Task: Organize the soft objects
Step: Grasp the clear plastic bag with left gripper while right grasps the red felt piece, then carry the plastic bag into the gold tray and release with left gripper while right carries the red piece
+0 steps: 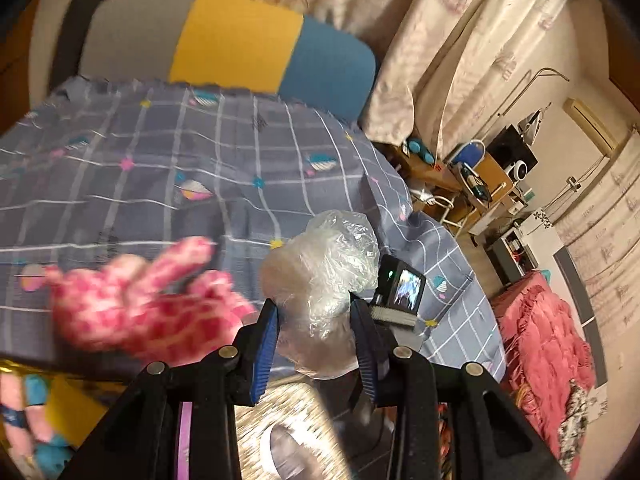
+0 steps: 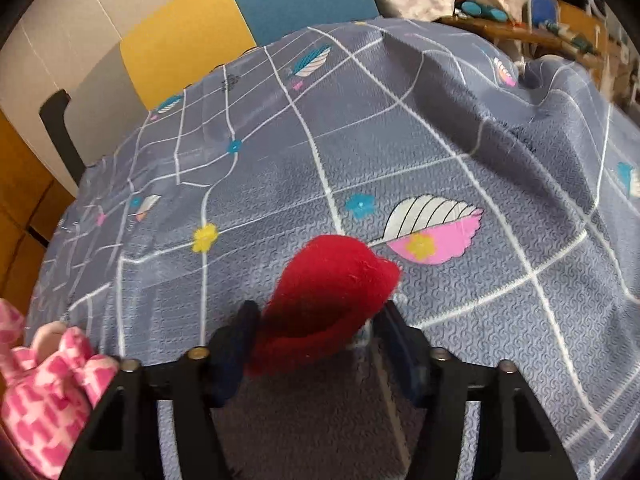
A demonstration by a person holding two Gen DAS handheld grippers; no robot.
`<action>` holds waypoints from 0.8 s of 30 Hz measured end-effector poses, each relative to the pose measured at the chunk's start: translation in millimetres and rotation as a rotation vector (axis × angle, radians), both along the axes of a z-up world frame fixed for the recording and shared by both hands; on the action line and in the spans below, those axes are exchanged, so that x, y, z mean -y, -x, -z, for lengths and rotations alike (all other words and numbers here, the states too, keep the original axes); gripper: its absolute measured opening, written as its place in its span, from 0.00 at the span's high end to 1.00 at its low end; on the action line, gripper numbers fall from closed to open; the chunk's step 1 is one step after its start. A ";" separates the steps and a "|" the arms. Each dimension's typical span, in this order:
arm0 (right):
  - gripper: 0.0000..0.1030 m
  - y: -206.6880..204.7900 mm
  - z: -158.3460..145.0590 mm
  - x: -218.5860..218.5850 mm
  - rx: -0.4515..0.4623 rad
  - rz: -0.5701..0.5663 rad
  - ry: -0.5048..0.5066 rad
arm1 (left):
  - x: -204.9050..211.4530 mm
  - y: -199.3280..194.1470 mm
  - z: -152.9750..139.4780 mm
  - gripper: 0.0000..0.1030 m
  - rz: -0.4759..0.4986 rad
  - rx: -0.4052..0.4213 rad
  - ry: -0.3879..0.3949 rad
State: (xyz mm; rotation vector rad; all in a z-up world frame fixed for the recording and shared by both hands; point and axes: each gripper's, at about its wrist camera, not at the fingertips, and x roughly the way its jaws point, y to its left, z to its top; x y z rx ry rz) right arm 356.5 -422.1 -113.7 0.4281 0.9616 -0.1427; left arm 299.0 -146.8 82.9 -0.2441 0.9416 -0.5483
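Above the grey checked bedspread (image 2: 400, 152), mid-sort: left gripper (image 1: 314, 340) clamped on a crumpled clear plastic bag (image 1: 328, 252), right gripper (image 2: 316, 340) closed around a red plush piece (image 2: 332, 292), pink patterned plush (image 1: 140, 300) yet to place.

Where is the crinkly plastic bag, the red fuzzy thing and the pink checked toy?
crinkly plastic bag (image 1: 328, 264), left wrist view, its crumpled middle.
red fuzzy thing (image 2: 332, 296), right wrist view, its middle.
pink checked toy (image 1: 132, 304), left wrist view, its body.
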 end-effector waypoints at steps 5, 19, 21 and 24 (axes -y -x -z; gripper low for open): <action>0.78 -2.4 1.6 -2.8 -0.006 -0.006 0.048 | -63.0 30.7 -1.7 0.65 -0.095 0.041 0.015; 0.79 65.8 -52.6 -9.3 0.085 -0.037 0.080 | -239.7 107.7 47.1 0.65 -0.426 -0.009 0.056; 0.79 76.6 -61.8 -12.3 0.097 -0.044 0.095 | -258.7 116.7 61.4 0.65 -0.458 -0.037 0.062; 0.79 98.4 -79.1 -20.6 0.122 -0.064 0.137 | -275.4 128.7 81.1 0.65 -0.476 -0.081 0.076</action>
